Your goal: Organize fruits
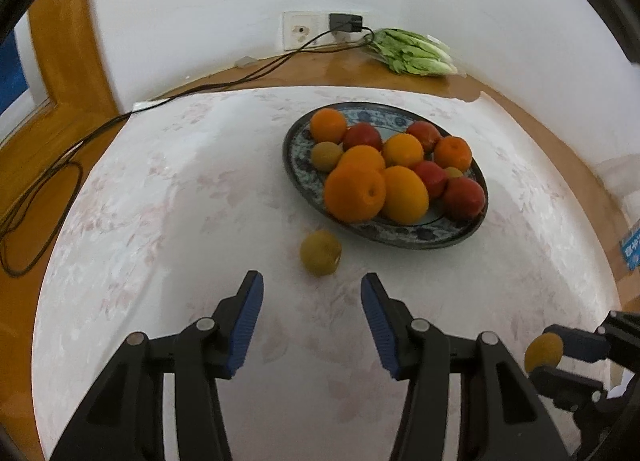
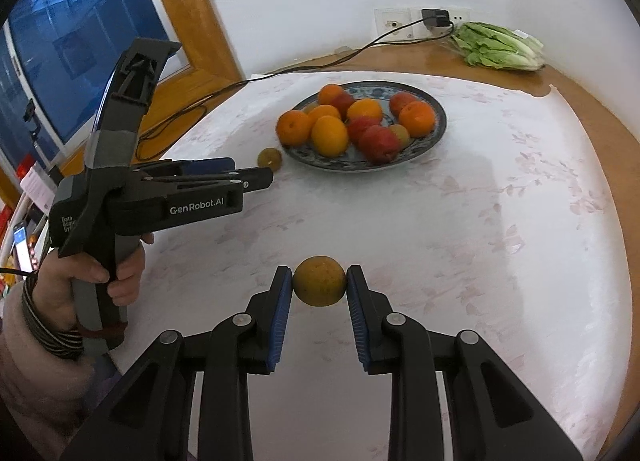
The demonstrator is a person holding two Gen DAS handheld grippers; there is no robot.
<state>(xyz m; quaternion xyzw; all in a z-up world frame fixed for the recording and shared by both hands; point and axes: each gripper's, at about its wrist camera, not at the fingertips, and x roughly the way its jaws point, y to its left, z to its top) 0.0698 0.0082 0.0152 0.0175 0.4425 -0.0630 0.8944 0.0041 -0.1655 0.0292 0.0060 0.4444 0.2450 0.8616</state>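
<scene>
Our left tongs (image 1: 312,321) gape empty near a loose fruit (image 1: 321,253) beside the plate (image 1: 400,239). Only the right wrist view shows our right tongs (image 2: 319,293) clamping a yellowish fruit (image 2: 319,281) above the tabletop (image 2: 480,221); the left view half hides it.

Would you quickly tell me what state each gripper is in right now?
Left gripper: open, holding nothing.
Right gripper: shut on a small yellow-green fruit.

I was working in a home dining corner. Beyond my fingers a round wooden table (image 1: 532,117) carried a floral cloth (image 1: 160,221), a patterned fruit plate (image 1: 296,157), lettuce (image 1: 416,53) and a plugged-in wall charger (image 1: 346,23).
</scene>
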